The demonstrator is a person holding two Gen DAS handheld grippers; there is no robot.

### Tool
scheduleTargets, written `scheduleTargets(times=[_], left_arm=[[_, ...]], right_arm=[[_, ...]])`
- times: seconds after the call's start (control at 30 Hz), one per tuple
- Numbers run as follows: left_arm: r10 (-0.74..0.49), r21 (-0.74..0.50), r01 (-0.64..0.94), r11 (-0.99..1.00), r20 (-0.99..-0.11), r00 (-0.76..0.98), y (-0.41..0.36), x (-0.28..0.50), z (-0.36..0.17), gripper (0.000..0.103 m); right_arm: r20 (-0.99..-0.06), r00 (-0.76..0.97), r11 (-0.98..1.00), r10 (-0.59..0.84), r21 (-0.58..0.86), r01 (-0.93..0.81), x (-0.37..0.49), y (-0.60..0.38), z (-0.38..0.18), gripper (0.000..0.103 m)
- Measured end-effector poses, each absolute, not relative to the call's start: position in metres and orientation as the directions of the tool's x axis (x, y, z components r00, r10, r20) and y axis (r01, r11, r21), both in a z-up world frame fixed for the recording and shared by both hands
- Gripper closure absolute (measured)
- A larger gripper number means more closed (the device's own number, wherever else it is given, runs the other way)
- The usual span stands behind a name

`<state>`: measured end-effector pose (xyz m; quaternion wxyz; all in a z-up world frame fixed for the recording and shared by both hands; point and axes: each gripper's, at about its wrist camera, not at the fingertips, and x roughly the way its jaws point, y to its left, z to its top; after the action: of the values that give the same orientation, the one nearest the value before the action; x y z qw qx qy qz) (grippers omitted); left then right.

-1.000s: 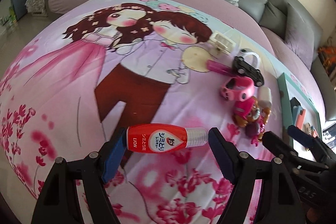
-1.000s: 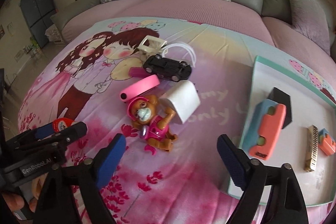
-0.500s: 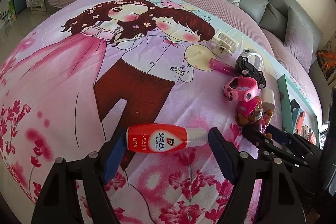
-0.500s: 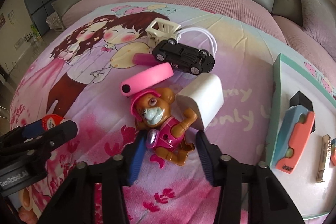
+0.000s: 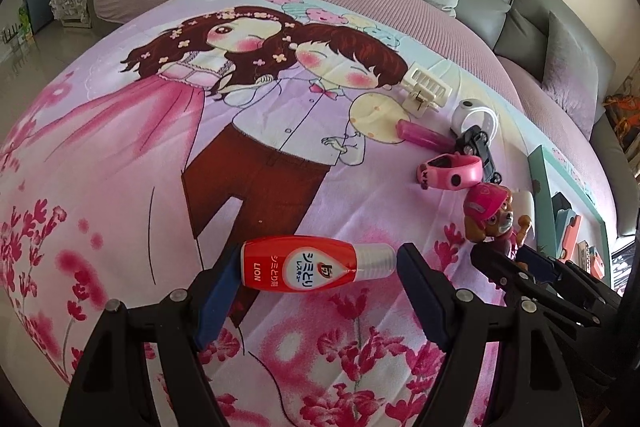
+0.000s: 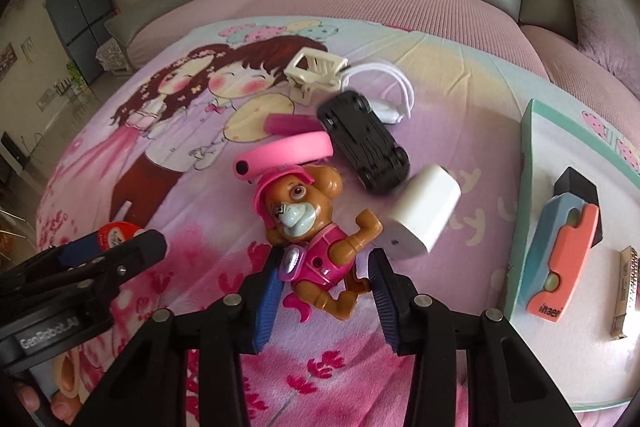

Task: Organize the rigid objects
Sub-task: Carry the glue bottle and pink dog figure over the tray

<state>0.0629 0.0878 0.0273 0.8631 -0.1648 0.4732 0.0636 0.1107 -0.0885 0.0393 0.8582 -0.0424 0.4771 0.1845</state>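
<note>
Since a second ago the right tongs [image 6: 322, 287] have come forward from open bedspread to the toy dog [image 6: 310, 227], and their jaws have narrowed from wide apart to close around its body. They are closing at this moment: the left pad lies against the dog's pink vest, while the right pad looks just short of its arm and leg, so a firm pinch is not yet shown. The dog lies on its back between them, its head pointing away from the tongs.

Beyond the dog's head sits a pink band [image 6: 286, 153], and past that a black toy car [image 6: 364, 143], tipped onto its side. Just to the right of the dog, near the right pad, lies a white charger [image 6: 422, 217]. Further right stands a tray [image 6: 528, 163] holding a coral and blue case [image 6: 564, 259].

The left tongs [image 5: 316, 267] have not moved. They are spread wide with a red bottle [image 5: 298, 267] lying crosswise between the pads; its base touches the left pad, and its clear cap end stops just short of the right one. All of this rests on a printed bedspread [image 5: 140, 155].
</note>
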Motion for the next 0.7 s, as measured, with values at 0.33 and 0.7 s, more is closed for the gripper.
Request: scheduleTargets(times=[0.33, 0.7], left_arm=[[-0.044, -0.215, -0.229, 0.95, -0.813, 0.581, 0.069, 0.065, 0.053, 0.024], [-0.068, -0.184, -0.107, 0.977, -0.746, 0.663, 0.011, 0.093, 0.116, 0.024]], right_arm=[[-0.777, 0.543, 0.927, 0.318, 0.133, -0.351, 0.102, -0.109, 0.078, 0.058], [-0.693, 0.7, 0.982, 0.174, 0.072, -0.173, 0.111, -0.191, 0.126, 0.058]])
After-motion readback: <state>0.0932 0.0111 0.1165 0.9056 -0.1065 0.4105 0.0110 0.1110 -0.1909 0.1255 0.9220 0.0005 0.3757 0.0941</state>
